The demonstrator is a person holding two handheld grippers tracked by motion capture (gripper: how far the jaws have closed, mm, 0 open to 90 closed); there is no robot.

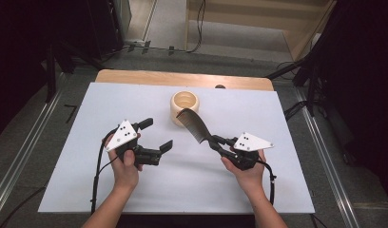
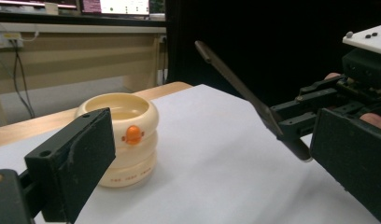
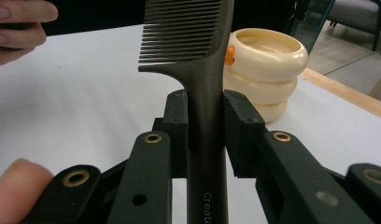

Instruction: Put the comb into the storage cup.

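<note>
Across the middle of the scene lies the white-covered counter (image 1: pixel 182 190), its wooden edge showing at the far side. Toward that far edge stands a cream ribbed cup (image 1: pixel 186 107), upright and open at the top, with a small orange figure (image 2: pixel 132 134) on its side. Nearer the person, the left gripper (image 1: pixel 159 136) hangs over the counter with its jaws spread wide and nothing between them, well apart from the cup. On the other side, the right gripper (image 1: pixel 214 141) has its jaws closed against the handle of a dark comb (image 1: pixel 194 124). That comb is clear of the counter, its toothed end slanting up toward the cup, just beside the cup's rim in the high view.
</note>
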